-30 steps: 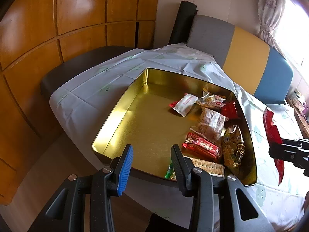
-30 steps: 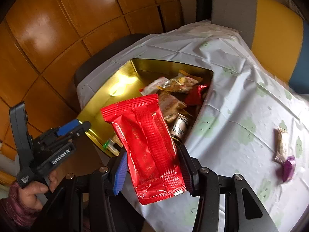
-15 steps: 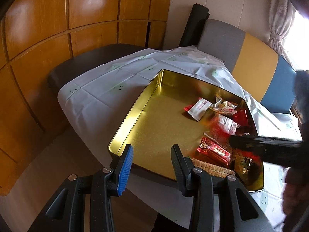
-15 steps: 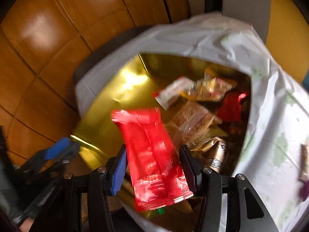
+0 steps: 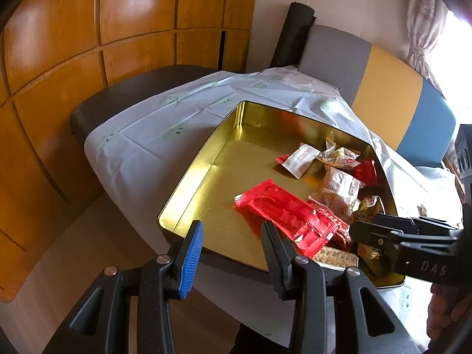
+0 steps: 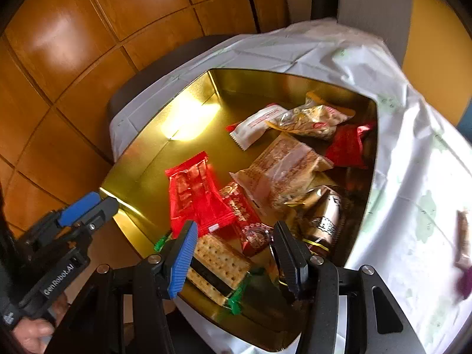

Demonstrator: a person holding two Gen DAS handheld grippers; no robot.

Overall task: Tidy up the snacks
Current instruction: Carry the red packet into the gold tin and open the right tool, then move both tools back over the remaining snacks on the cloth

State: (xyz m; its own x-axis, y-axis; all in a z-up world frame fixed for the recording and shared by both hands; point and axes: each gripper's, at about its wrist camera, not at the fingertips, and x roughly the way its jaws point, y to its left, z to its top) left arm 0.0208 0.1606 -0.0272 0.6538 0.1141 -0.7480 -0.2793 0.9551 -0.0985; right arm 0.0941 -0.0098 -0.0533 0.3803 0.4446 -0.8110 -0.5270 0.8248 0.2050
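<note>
A gold tin point(image 5: 203, 159) point(image 6: 141, 159) stands on the white tablecloth and holds several snack packets along its right side. A long red packet point(image 5: 289, 212) point(image 6: 197, 194) lies loose on the tin's floor, left of the pile. My right gripper point(image 6: 234, 233) hovers over the tin's near corner, above a cracker pack point(image 6: 218, 259). It is open and its pads touch nothing. In the left wrist view it comes in from the right point(image 5: 383, 230). My left gripper point(image 5: 231, 236) is open and empty at the tin's near edge; the right wrist view shows it at the left point(image 6: 85, 206).
Two small snacks, a brown bar point(image 6: 463, 236) and a purple piece point(image 6: 464, 283), lie on the tablecloth point(image 6: 413, 177) right of the tin. A grey, yellow and blue bench back point(image 5: 383, 82) stands behind the table. Wooden wall panels point(image 5: 59, 59) are at the left.
The red packet has left my right gripper and now lies in the tin. The right gripper moved over the tin and lower. The left gripper stayed put.
</note>
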